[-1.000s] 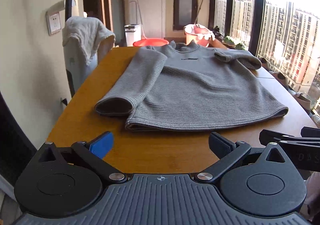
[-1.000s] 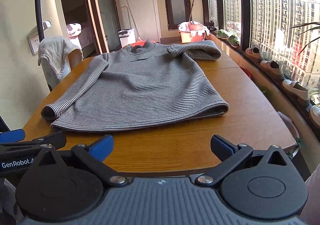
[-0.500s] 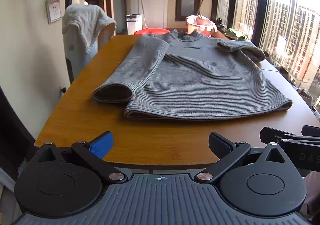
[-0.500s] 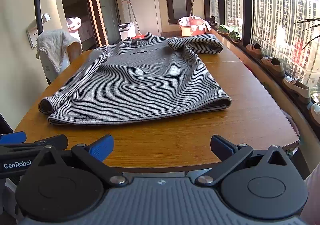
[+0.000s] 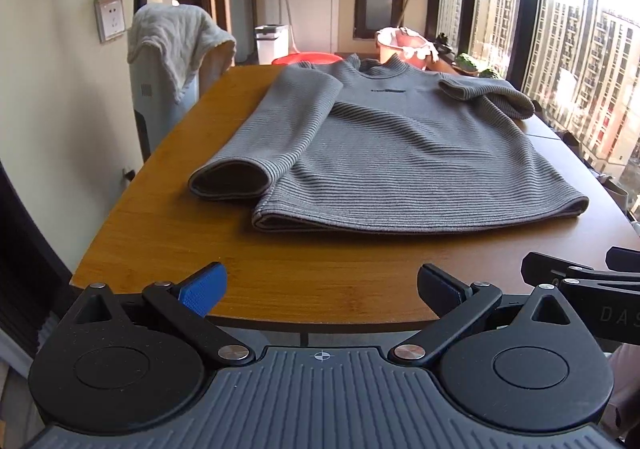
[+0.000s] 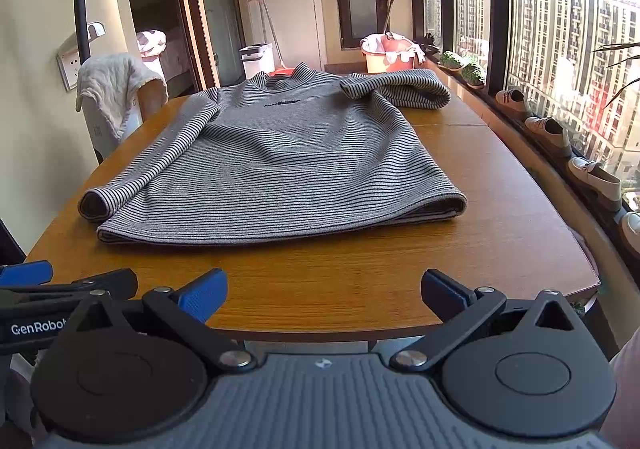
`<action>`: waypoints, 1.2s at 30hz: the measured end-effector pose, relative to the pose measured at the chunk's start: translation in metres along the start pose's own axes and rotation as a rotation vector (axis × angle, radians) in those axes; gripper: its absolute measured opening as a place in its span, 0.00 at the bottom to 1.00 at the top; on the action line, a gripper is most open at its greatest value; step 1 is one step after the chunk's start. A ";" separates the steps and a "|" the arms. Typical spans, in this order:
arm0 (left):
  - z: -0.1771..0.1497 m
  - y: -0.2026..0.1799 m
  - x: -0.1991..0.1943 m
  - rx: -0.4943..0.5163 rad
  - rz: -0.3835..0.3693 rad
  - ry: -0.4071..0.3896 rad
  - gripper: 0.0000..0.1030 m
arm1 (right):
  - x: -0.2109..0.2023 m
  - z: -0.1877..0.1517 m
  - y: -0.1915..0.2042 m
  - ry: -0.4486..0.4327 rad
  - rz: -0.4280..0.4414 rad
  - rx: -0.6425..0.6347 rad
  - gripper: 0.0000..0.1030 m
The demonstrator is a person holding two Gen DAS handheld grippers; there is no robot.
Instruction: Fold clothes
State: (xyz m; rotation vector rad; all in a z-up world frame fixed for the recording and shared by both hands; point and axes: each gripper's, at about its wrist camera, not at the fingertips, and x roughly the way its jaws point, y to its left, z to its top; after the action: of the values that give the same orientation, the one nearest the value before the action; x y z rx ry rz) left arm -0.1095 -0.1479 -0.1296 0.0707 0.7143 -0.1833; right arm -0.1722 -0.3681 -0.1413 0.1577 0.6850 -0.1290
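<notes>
Both tongs are held back off the near edge of the worktop (image 5: 168,233), side by side, and both stand wide with nothing between their blue pads: the left tongs (image 5: 320,285) and the right tongs (image 6: 324,287) are well apart from the cloth. The striped grey sweater (image 5: 400,153) lies flat and face up straight ahead of them, its long axis running directly away from the tongs, hem nearest and collar farthest. The hem (image 6: 280,233) runs crosswise, roughly parallel to the line between the two tongs, so each has one hem corner ahead on its own side. The sleeve on the left-tongs side (image 5: 280,129) lies down along the body's edge with its open cuff pointing back toward the tongs, just beside the hem corner; the left tongs look the nearer to it. The other sleeve (image 6: 400,89) is bunched across the far shoulder, well beyond the right tongs, near the collar. No fold seems begun yet, so the coming move likely depends on reaching forward over the bare strip of worktop to the near cuff or the hem. A pale towel (image 5: 176,37) drapes over a chair off to the left, clear of the work.
</notes>
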 end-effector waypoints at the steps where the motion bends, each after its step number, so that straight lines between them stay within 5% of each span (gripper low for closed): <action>1: 0.000 0.000 0.000 -0.001 0.000 -0.001 1.00 | 0.000 0.000 0.000 0.000 -0.001 -0.001 1.00; 36: -0.003 0.003 -0.002 -0.006 0.000 -0.003 1.00 | 0.000 -0.004 0.003 -0.003 -0.017 -0.022 1.00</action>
State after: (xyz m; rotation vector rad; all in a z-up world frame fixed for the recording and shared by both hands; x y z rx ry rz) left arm -0.1123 -0.1438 -0.1305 0.0642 0.7120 -0.1815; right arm -0.1741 -0.3640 -0.1436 0.1306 0.6845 -0.1380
